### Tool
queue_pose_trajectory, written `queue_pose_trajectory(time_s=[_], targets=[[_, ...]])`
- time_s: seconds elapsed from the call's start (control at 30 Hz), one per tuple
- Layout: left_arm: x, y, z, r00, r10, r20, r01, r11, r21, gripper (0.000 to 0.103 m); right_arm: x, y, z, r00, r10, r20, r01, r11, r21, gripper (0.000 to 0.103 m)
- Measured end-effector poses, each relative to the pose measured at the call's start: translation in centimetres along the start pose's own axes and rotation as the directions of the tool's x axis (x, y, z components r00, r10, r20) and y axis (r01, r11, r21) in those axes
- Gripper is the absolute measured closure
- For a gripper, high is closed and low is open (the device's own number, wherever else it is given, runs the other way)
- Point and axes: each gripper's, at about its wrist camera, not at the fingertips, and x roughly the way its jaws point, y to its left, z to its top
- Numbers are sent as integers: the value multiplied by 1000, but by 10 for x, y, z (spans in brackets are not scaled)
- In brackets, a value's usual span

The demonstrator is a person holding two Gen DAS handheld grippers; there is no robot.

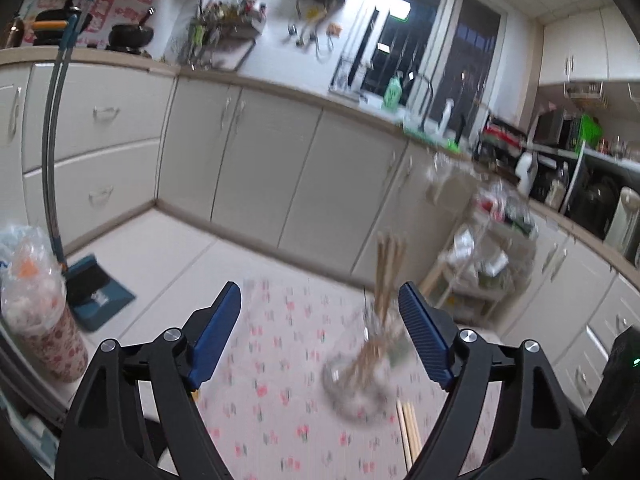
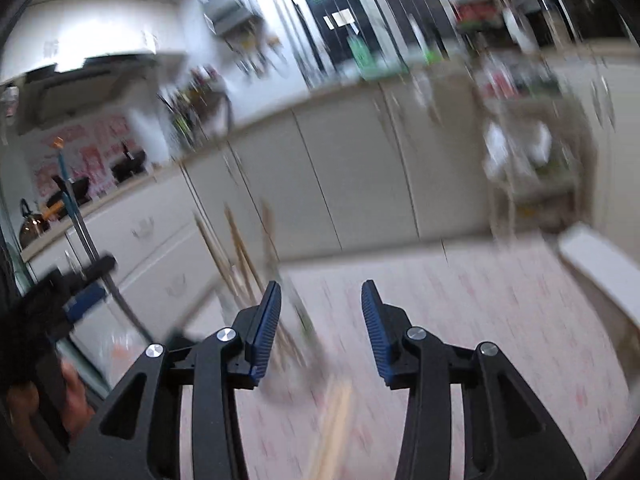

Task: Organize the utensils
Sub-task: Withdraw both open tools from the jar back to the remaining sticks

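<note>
With both the left gripper [image 1: 320,320] and right gripper [image 2: 320,320] gaping and empty, the glass [image 1: 360,376] of chopsticks [image 1: 386,272] on the floral tablecloth [image 1: 280,360] could tip if bumped.

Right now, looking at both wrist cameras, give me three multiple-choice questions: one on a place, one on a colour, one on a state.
1. The standing chopsticks are in:
A. a clear glass jar
B. a drawer
C. the sink

2. The dustpan on the floor is:
A. red
B. yellow
C. blue

3. The left gripper is:
A. shut on chopsticks
B. open, holding nothing
C. shut on the jar

Answers: 1 A, the sticks rise out of the jar on the floral tablecloth. 2 C, it is plainly blue. 3 B, its jaws stand apart over bare cloth.
</note>
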Motion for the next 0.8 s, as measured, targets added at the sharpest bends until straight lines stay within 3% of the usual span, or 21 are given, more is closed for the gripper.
queue_pose_trajectory(time_s=[0.13,0.27,0.37,0.57,0.8], targets=[[-4,-8,-34,992,8,-127,-6,1000,20,26,7,-19,-35,981,-20,-192,25,999,25,65],[-9,-14,-58,977,8,-211,-3,1000,26,26,20,-6,-50,962,-12,-274,6,1000,-24,69],[-12,-16,-70,970,14,-242,-9,1000,22,25,30,4,-54,954,-9,-301,-8,998,-57,70],[-15,-16,-75,960,23,-280,-16,999,28,24,50,16,-70,926,-106,-363,50,986,-162,77],[-4,-26,-85,944,38,-329,-21,998,54,23,51,17,-74,919,-145,-366,62,972,-228,77]])
